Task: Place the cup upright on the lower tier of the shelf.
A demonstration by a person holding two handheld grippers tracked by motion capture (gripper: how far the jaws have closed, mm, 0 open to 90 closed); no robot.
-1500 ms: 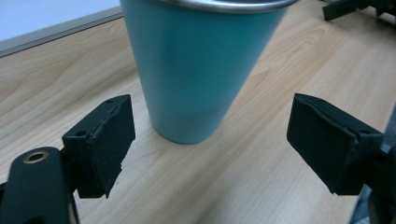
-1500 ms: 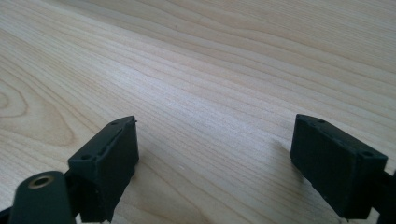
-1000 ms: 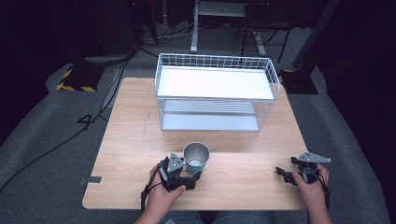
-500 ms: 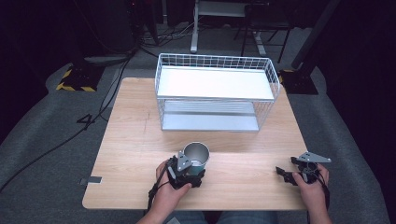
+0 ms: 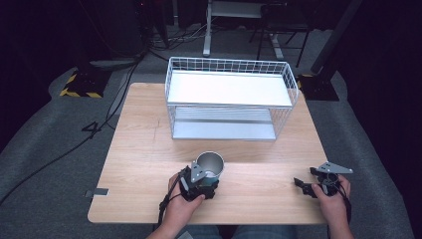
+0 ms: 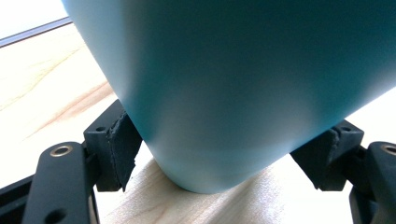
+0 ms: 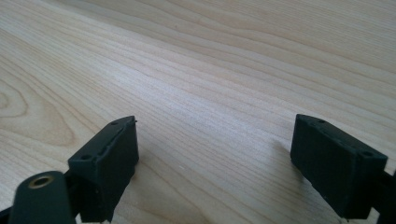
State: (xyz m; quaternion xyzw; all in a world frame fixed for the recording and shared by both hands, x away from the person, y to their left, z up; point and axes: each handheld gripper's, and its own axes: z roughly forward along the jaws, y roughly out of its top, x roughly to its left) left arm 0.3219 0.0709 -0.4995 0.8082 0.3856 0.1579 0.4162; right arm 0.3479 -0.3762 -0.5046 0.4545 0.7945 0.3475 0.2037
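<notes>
The left tool (image 5: 205,180) has its black jaws spread wide, one at each side, not pressing. The right tool (image 5: 303,185) rests low with jaws wide apart.

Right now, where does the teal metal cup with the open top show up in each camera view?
High view: the teal metal cup stands lower centre on the wooden table, with the left gripper at its near side.
Left gripper view: cup wall close up, between both jaws.
Right gripper view: not in it.
Shared landmark: the pale wood tabletop.
</notes>
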